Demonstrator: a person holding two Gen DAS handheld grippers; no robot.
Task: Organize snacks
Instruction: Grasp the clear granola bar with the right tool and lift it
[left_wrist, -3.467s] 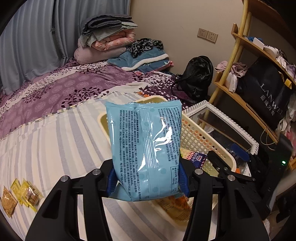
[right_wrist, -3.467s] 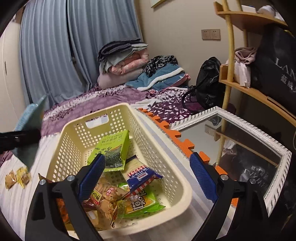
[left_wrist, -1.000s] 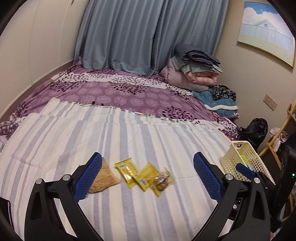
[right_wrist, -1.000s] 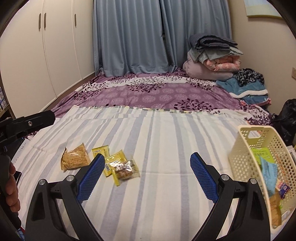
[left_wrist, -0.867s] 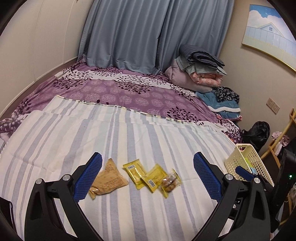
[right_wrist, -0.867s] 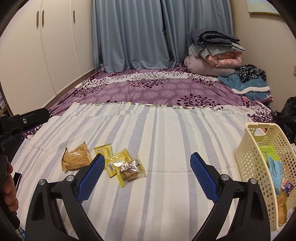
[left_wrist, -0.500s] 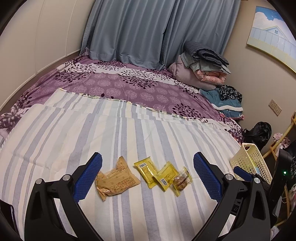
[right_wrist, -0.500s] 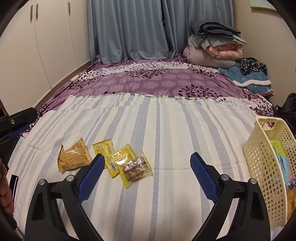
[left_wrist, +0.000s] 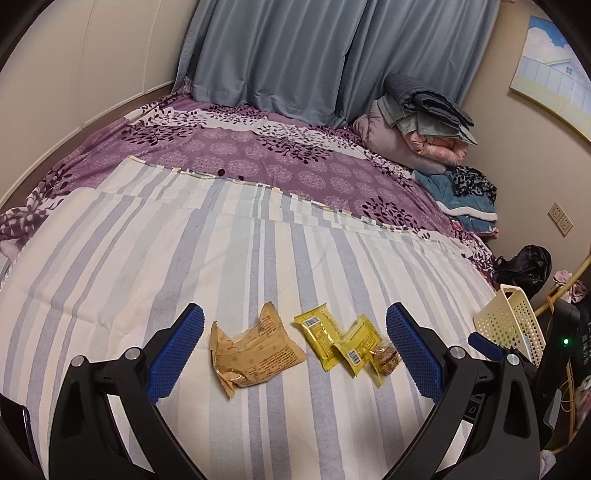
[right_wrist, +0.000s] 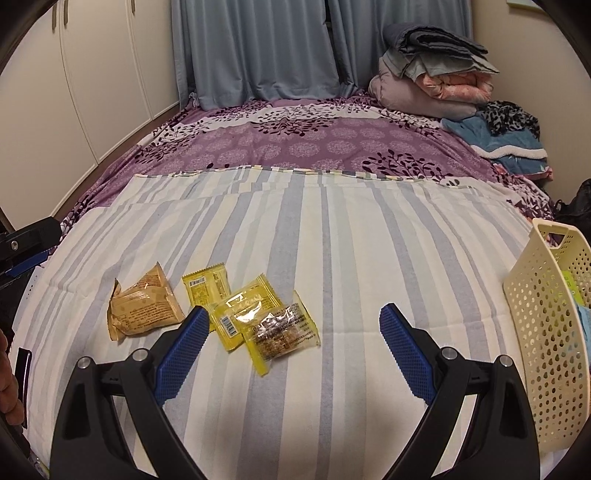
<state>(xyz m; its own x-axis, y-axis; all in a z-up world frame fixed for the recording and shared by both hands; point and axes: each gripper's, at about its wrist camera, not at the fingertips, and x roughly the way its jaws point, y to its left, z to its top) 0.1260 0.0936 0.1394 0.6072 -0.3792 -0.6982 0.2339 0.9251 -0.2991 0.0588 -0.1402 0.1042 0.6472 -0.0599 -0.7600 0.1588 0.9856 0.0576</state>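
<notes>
Home bedroom, bed (left_wrist: 258, 236) with striped sheet, grey-blue curtains (left_wrist: 314, 55), folded blankets (right_wrist: 436, 74)

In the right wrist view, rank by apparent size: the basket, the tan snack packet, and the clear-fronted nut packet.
Largest to smallest as they look:
1. basket, though partly cut off at the frame edge
2. tan snack packet
3. clear-fronted nut packet, close to the tan one and nearer the camera, so that order is unsure

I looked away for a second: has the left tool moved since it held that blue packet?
Yes. The left tool, now open and empty, has swung away from the cream basket and faces the tan snack packet on the striped sheet.
</notes>
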